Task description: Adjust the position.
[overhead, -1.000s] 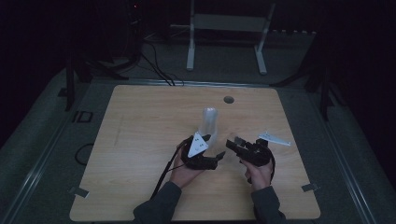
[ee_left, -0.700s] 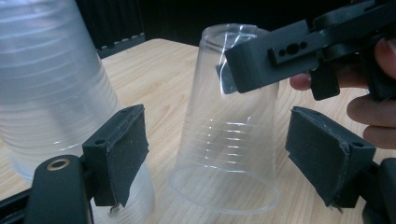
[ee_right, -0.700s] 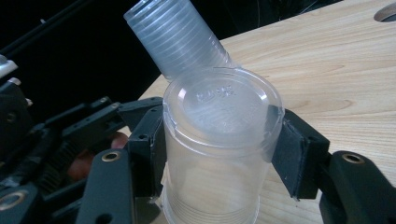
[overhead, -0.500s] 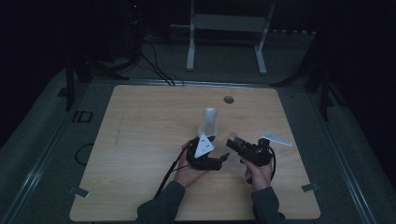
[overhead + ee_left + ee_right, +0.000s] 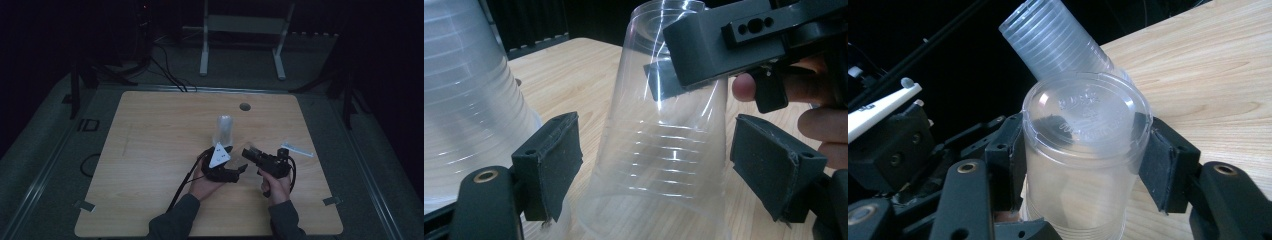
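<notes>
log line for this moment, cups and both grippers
right gripper: shut on clear cup | left gripper: open around it | cup stack: upright on table

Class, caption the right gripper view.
Right gripper clamps an upturned clear cup before a cup stack.

The high view is dim and murky, its surroundings nearly black and only the wooden table (image 5: 150, 150) faintly lit, while both gripper views are brighter, with white glare streaks on the clear plastic cup (image 5: 664, 150) and soft, blurred near edges
</notes>
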`<state>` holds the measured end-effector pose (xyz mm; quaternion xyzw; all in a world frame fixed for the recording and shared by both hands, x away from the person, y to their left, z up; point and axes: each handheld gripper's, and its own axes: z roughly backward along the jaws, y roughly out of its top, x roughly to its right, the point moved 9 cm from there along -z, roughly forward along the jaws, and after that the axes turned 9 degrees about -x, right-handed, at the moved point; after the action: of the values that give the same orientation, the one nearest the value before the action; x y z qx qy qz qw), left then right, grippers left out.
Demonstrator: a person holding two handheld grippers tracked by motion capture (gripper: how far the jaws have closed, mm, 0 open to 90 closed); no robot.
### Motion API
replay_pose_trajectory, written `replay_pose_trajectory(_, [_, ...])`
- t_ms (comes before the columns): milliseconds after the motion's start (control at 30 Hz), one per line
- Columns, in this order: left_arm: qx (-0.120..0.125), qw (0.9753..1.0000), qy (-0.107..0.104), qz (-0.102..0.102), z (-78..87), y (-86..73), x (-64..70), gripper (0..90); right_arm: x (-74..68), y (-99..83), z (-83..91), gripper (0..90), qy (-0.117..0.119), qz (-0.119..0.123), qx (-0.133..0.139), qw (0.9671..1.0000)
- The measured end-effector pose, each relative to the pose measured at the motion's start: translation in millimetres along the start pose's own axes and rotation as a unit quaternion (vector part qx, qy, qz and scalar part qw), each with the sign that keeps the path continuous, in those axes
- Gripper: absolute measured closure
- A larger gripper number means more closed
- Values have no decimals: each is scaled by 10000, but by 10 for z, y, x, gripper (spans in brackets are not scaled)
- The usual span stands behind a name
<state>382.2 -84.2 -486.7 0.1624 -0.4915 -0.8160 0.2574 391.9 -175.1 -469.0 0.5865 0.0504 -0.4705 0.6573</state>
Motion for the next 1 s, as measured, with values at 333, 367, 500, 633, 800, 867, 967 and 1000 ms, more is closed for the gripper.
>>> replay_pose_trajectory(333, [9, 10000, 68, -69, -32, -20, 7, 208, 4, 12, 17, 421, 281, -227, 88, 9993])
replay_pose_trajectory(367, [-9, 9999, 69, -104, -35, -24, 12, 209, 4, 12, 17, 421, 295, -236, 88, 9992])
replay_pose_trajectory(500, [-63, 9998, 122, -163, -56, -42, 18, 215, -2, 10, 17, 422, 370, -287, 92, 9989])
replay_pose_trajectory(633, [-96, 9997, 152, -140, -68, -56, 9, 236, 0, 14, 22, 422, 412, -323, 111, 9986])
replay_pose_trajectory(800, [-137, 9997, 136, -157, -72, -62, 27, 276, 13, 8, 24, 420, 388, -358, 94, 9986])
replay_pose_trajectory(867, [-154, 9997, 125, -164, -71, -66, 30, 285, 19, 2, 23, 413, 397, -370, 87, 9985])
replay_pose_trajectory(967, [-174, 9996, 106, -177, -70, -71, 37, 293, 26, -3, 20, 390, 381, -375, 56, 9986])
replay_pose_trajectory(1000, [-179, 9996, 99, -183, -70, -73, 41, 294, 26, -4, 19, 384, 378, -372, 40, 9986])
